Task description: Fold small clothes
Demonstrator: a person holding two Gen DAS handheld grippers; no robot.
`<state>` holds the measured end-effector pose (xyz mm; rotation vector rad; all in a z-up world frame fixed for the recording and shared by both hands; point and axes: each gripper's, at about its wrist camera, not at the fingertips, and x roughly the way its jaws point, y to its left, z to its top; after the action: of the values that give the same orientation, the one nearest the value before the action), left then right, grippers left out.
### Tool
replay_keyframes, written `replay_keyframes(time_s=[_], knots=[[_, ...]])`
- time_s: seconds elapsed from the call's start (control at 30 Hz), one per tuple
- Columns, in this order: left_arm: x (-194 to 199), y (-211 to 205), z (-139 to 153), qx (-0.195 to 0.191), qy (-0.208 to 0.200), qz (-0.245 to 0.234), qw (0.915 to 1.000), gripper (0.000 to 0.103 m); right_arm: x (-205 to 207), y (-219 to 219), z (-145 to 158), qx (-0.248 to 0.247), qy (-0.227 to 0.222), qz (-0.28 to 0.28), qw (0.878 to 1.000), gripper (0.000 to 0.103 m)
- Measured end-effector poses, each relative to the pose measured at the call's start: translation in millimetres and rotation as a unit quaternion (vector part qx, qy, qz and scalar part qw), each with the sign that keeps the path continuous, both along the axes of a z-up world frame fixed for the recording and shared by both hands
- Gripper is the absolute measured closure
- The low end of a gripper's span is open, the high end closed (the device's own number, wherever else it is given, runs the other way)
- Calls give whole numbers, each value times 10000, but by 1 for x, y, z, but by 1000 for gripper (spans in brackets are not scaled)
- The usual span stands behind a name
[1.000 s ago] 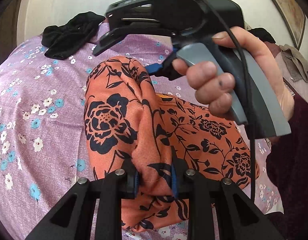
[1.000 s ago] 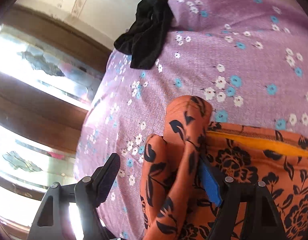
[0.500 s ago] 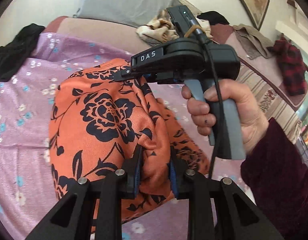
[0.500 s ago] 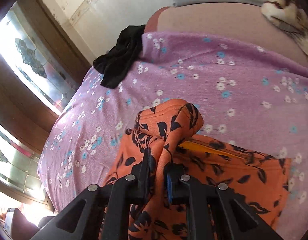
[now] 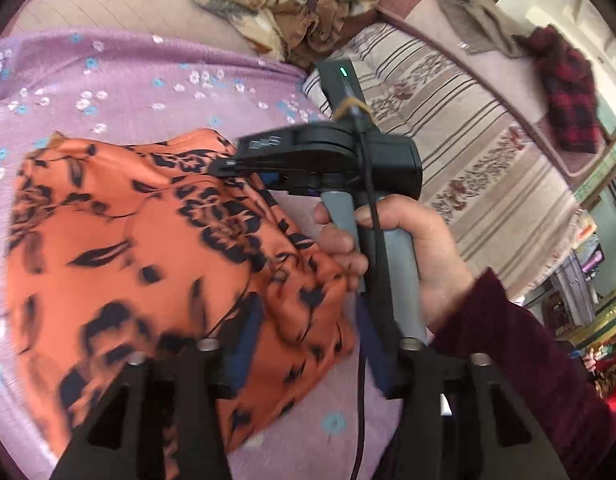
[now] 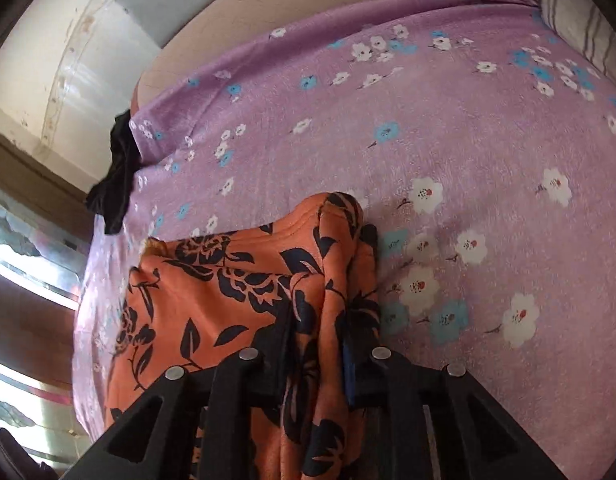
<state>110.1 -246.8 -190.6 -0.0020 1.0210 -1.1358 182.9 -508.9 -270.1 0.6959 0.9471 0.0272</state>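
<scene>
Orange floral garment (image 5: 119, 264): laid on purple floral sheet (image 6: 448, 128). Left gripper (image 5: 308, 344): jaws just opened, set apart, cloth loose between. Right gripper (image 6: 320, 320): jaws just widened slightly, fold seen between, grip not determinable

Right gripper (image 5: 227, 170): black body, grey handle, black cable, green light; dark maroon sleeve (image 5: 520, 360); left gripper (image 5: 308, 344): black fingers, silver screws, blue pads.
</scene>
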Motion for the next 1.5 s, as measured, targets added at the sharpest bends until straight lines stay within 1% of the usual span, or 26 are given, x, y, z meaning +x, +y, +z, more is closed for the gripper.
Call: replay_keyframes(time_s=[0.03,0.07,0.1,0.17,0.23,0.27,0.3,0.33,0.43,0.5,0.53,0.57,0.63,0.7,0.73,0.83,0.9,0.97,1.0,1.03,1.1,1.13,1.23,1.33,1.43,1.5], knots=[[-1,20,8,-51,-166,146,9997,38,-6,-2,4,30,16,-119,9999,69],[0,39,15,-21,-407,396,9984,34,-14,-2,10,-62,41,-261,9996,65],[5,55,20,78,-651,698,9954,30,-23,-2,19,-240,-8,-428,9988,53],[15,81,23,356,-914,1250,9873,30,-43,8,42,-567,-340,-533,9964,51],[34,91,16,632,-973,1654,9794,30,-58,25,65,-576,-761,-379,9947,51],[39,94,11,775,-933,1745,9772,30,-63,38,74,-593,-882,-258,9940,51],[45,96,3,861,-849,1730,9775,30,-64,52,80,-676,-900,-130,9936,55],[47,95,-6,937,-787,1688,9780,30,-63,67,83,-803,-823,-10,9934,62],[42,87,-33,1437,-842,1554,9737,30,-61,100,66,-944,-391,354,9941,72],[33,85,-43,1648,-1082,1487,9690,30,-69,106,45,-1294,130,262,9912,73],[31,85,-45,1670,-1134,1455,9686,29,-77,101,37,-1340,283,131,9905,75],[32,82,-46,1673,-1107,1460,9687,29,-88,94,33,-1289,294,3,9912,75],[31,81,-46,1677,-1057,1500,9686,28,-108,81,31,-1379,422,-239,9893,75],[29,79,-47,1770,-1156,1502,9658,28,-125,75,31,-1250,369,-301,9910,75],[29,78,-47,1794,-1174,1519,9649,28,-131,77,34,-1299,293,-309,9906,75],[29,77,-48,1815,-1186,1557,9637,28,-144,86,46,-1883,106,-428,9811,75],[29,77,-47,1812,-1200,1572,9634,28,-146,86,50,-1880,-33,-527,9807,75],[26,77,-46,1818,-1245,1576,9626,28,-145,85,55,-1856,-207,-468,9813,75],[26,77,-46,1826,-1278,1571,9621,28,-142,86,54,-1801,-197,-375,9827,75],[24,75,-46,1842,-1314,1570,9613,27,-138,87,49,-1715,-66,-267,9848,75],[23,74,-47,1868,-1359,1560,9604,25,-126,86,31,-1748,396,-167,9837,74],[22,74,-46,1877,-1369,1564,9600,24,-124,84,26,-1659,411,-166,9851,71],[24,74,-47,1886,-1315,1582,9603,24,-120,74,34,-1385,351,-302,9893,71],[26,74,-47,1898,-1296,1569,9605,24,-111,68,47,-1435,127,-501,9883,71],[27,73,-47,1908,-1311,1557,9603,23,-87,67,57,-1461,-81,-572,9876,71],[27,72,-47,1915,-1316,1541,9603,23,-65,68,56,-1453,-85,-558,9878,71]])
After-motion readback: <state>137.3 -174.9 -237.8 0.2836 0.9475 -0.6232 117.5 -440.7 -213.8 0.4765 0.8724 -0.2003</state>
